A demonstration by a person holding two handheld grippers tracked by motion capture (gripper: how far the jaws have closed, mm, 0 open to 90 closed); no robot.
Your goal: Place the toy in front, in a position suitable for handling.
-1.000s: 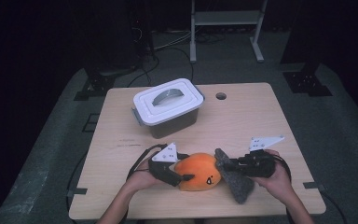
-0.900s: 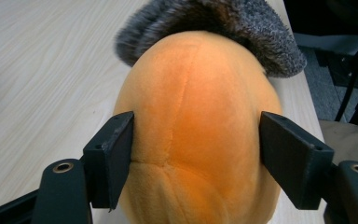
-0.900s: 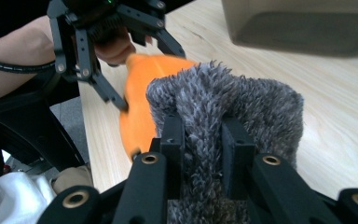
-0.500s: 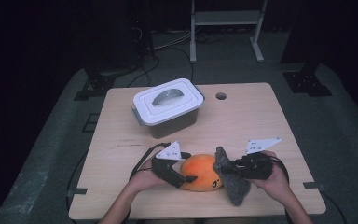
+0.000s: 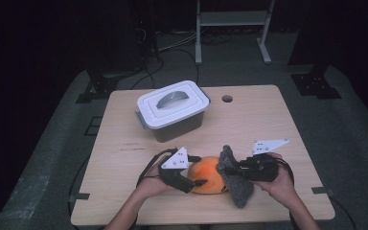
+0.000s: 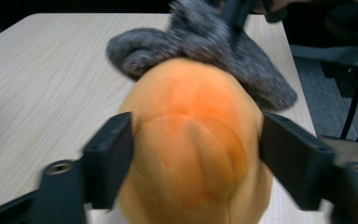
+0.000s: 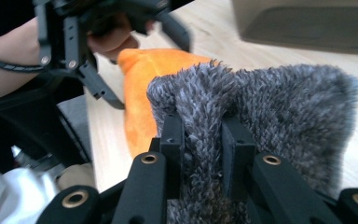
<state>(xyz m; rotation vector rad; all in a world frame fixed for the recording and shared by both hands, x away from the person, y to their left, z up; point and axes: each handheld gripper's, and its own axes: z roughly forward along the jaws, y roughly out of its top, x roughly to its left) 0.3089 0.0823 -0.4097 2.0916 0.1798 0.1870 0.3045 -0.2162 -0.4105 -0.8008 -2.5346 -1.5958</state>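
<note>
An orange plush toy (image 5: 211, 175) lies near the table's front edge. My left gripper (image 5: 199, 170) straddles its left end. In the left gripper view the toy (image 6: 196, 140) bulges between the two jaws and touches both pads; the jaws have just been opening, with the toy still between them. My right gripper (image 5: 231, 167) is shut on a grey fuzzy cloth (image 5: 237, 184), which leans against the toy's right side. The right gripper view has the cloth (image 7: 284, 107) pinched between the pads (image 7: 173, 135), with the toy (image 7: 140, 79) and the left gripper behind it.
A closed white-lidded plastic box (image 5: 172, 108) stands at the back left of the wooden table (image 5: 268, 124). A small round hole (image 5: 227, 98) sits near the table's far edge. A metal stand and cables are on the dark floor beyond.
The left gripper's jaws stand wider around the orange toy than before. The grey cloth in the right gripper has shifted slightly left, against the toy. Both hands have stayed about where they were.
</note>
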